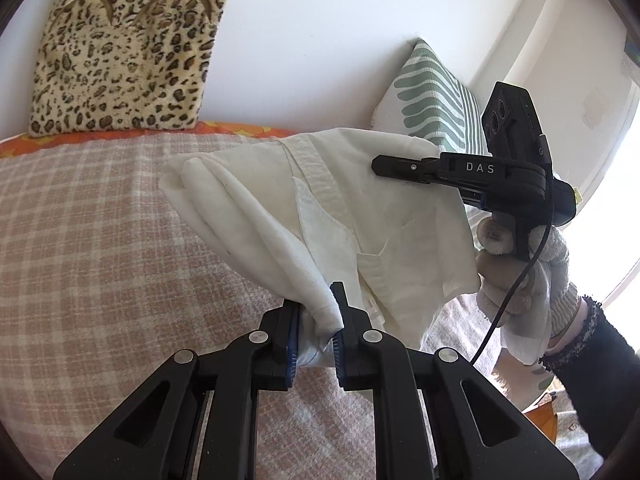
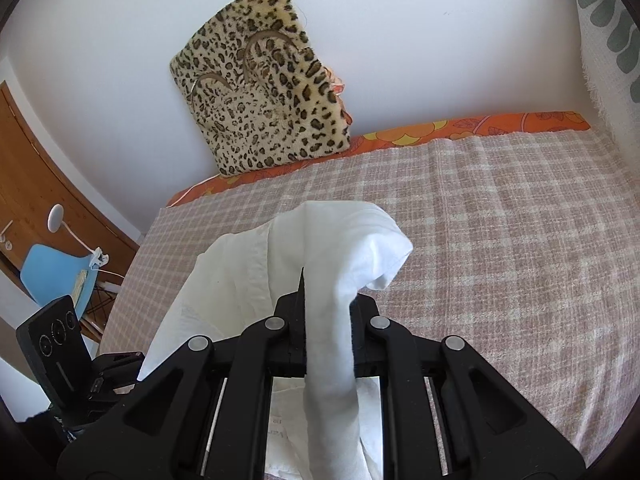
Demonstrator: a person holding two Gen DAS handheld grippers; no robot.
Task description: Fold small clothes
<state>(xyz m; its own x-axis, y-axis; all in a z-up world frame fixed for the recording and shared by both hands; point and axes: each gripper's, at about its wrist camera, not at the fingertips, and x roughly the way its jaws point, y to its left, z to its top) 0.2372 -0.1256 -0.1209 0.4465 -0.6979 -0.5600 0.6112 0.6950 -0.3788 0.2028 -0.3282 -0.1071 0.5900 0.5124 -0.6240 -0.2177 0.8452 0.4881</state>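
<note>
A small white shirt [image 1: 352, 216] with a button placket and a chest pocket hangs in the air above the checked bed cover [image 1: 100, 240]. My left gripper [image 1: 314, 324] is shut on one bunched corner of it. My right gripper [image 1: 380, 166] comes in from the right and is shut on the shirt's far upper edge. In the right wrist view the shirt [image 2: 332, 264] drapes over my right gripper [image 2: 326, 300], and a fold hides the right finger. The left gripper's body [image 2: 56, 352] shows at the lower left there.
A leopard-print cushion [image 1: 124, 48] leans on the white wall at the bed's far edge. A green leaf-print pillow [image 1: 436, 100] stands at the right. A blue chair [image 2: 56, 276] and a wooden door [image 2: 36, 184] are left of the bed.
</note>
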